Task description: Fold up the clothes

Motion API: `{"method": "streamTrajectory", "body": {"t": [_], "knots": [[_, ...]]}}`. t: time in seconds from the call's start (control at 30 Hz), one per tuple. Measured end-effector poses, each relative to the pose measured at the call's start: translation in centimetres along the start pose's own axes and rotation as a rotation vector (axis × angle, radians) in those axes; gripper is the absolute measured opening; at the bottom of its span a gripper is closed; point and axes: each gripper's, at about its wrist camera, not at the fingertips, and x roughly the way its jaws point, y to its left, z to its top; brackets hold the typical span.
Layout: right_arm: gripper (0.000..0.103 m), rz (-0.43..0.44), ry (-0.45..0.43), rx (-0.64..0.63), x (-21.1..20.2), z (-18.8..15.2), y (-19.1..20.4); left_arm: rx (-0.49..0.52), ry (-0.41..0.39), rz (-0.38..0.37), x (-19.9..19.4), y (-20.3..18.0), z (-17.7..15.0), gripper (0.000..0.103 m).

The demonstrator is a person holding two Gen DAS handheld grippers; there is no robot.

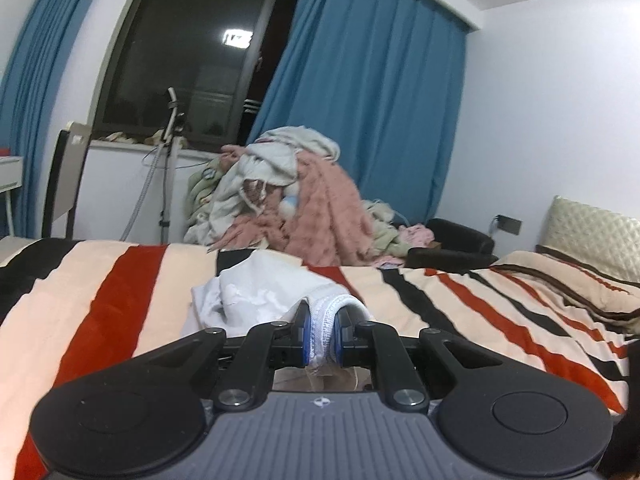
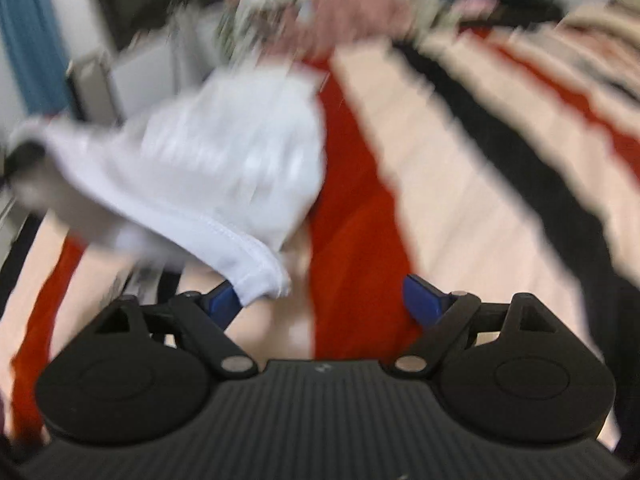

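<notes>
We hold the left gripper (image 1: 322,334) low over a bed, its two blue pads (image 1: 305,330) pinched nearly together on a stitched, ribbed hem of a white garment (image 1: 256,294). The hem folds over the pads in a soft arch, and a frayed end hangs down behind them. From that clamp the white garment runs away from us and a little to the left, bunched and creased, its far part lying on the striped bedspread (image 1: 460,312).

In the right wrist view, much blurred, the right gripper (image 2: 322,300) stands wide apart with nothing pressed between its blue pads (image 2: 422,300). A double-stitched edge of the white garment (image 2: 224,160) drapes over its left-hand pad (touching or just above, we cannot tell). There the cloth stretches up and to the left, its far corner held by a dark shape at the frame's edge.

The bedspread (image 2: 440,184) is soft-looking, with broad bands of cream, rust red and black. Beyond the bed, a heap of clothes (image 1: 288,200) is mounded on a dark armchair (image 1: 460,244): fluffy pink fleece, cream knits, pale green pieces. Behind it hang matte blue curtains (image 1: 372,92) in straight folds beside a dark window (image 1: 192,48), and a quilted cream headboard (image 1: 592,232) stands at the right.
</notes>
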Motion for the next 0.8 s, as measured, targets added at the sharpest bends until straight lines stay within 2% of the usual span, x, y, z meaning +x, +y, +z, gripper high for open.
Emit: {"method": "streamTrajectory", "body": {"t": [0.1, 0.17, 0.37, 0.47, 0.53, 0.67, 0.7, 0.77, 0.8], "knots": [[0.086, -0.027, -0.114, -0.018, -0.6, 0.4, -0.4, -0.03, 0.031, 0.019, 0.6, 0.8, 0.2, 0.012], [0.086, -0.037, -0.125, -0.046, 0.0, 0.6, 0.0, -0.048, 0.061, 0.042, 0.7, 1.4, 0.0, 0.012], [0.086, -0.109, -0.299, -0.071, -0.1, 1.3, -0.1, -0.092, 0.223, 0.088, 2.0, 3.4, -1.6, 0.014], [0.086, -0.094, -0.308, -0.048, -0.2, 1.8, -0.7, -0.082, 0.274, 0.1, 2.1, 3.7, -2.4, 0.016], [0.086, -0.074, -0.276, -0.028, -0.1, 2.0, -1.2, -0.055, 0.293, 0.121, 2.2, 3.4, -3.0, 0.018], [0.086, 0.033, -0.206, -0.048, -0.5, 1.8, -1.1, 0.013, 0.335, 0.17, 2.6, 2.5, -3.8, 0.038], [0.086, 0.054, -0.197, -0.079, -0.7, 1.4, -0.7, 0.036, 0.348, 0.183, 2.8, 2.3, -4.0, 0.048], [0.086, 0.068, -0.187, -0.189, -1.3, 0.4, 1.0, 0.095, 0.378, 0.22, 3.2, 1.7, -4.5, 0.062], [0.086, 0.068, -0.185, -0.256, -1.5, -0.2, 1.9, 0.13, 0.392, 0.247, 3.5, 1.4, -4.9, 0.066]]}}
